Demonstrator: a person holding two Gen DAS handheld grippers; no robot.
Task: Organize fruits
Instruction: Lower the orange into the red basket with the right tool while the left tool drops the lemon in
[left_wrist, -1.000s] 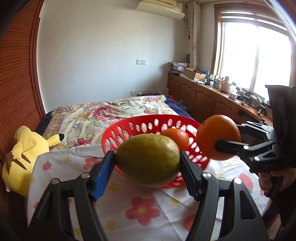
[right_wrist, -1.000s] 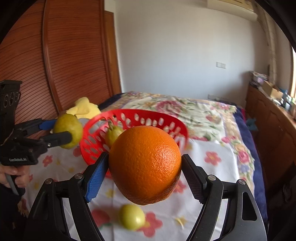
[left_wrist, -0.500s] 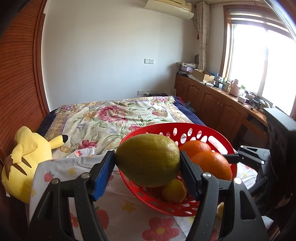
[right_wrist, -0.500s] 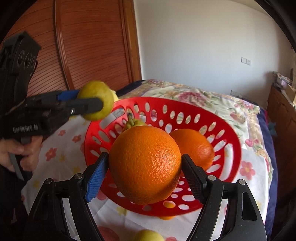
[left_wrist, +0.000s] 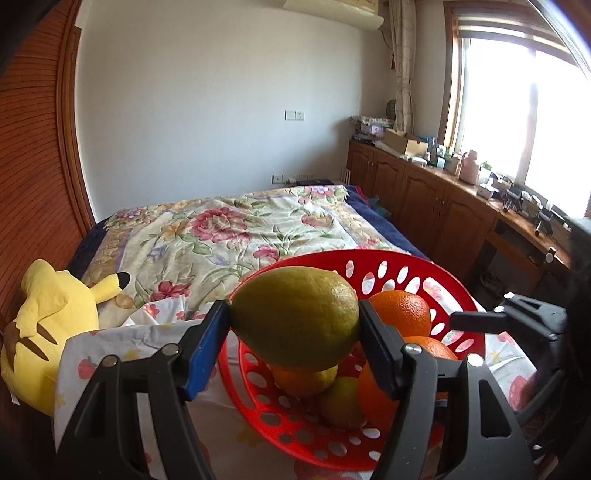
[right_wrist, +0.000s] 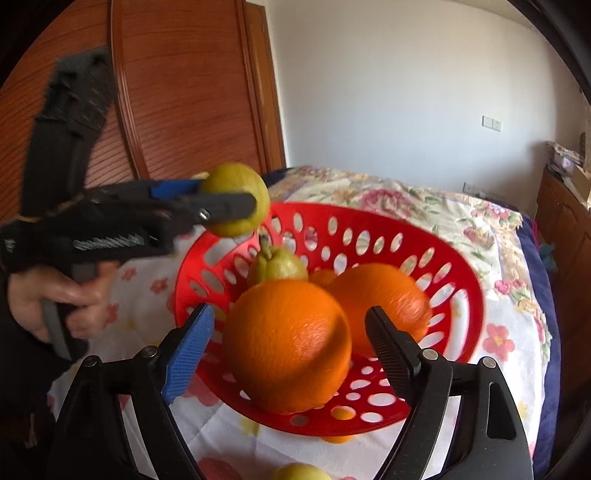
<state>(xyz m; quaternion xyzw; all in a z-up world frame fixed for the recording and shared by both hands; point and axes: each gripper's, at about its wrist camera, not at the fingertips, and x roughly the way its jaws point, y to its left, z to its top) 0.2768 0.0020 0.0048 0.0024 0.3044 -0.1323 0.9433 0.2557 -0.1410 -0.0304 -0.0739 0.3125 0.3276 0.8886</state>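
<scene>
My left gripper (left_wrist: 293, 321) is shut on a yellow-green lemon (left_wrist: 295, 317) and holds it above the near left rim of the red perforated basket (left_wrist: 388, 254). In the right wrist view the same lemon (right_wrist: 236, 199) hangs over the basket's (right_wrist: 461, 280) left rim. My right gripper (right_wrist: 290, 339) has its jaws opening. A large orange (right_wrist: 288, 347) sits between them in the basket, with a gap at each pad. A second orange (right_wrist: 380, 302) and a green pear (right_wrist: 277, 266) lie behind it.
The basket stands on a flowered cloth (right_wrist: 517, 332) on a bed. A yellow fruit (right_wrist: 299, 472) lies on the cloth below the basket. A yellow plush toy (left_wrist: 48, 332) sits at the left, wooden cabinets (left_wrist: 424, 199) along the right. A hand (right_wrist: 55, 299) grips the left tool.
The right jaws have parted from the orange, which now rests in the basket. The left gripper has carried the lemon from beside the basket to above its rim.
</scene>
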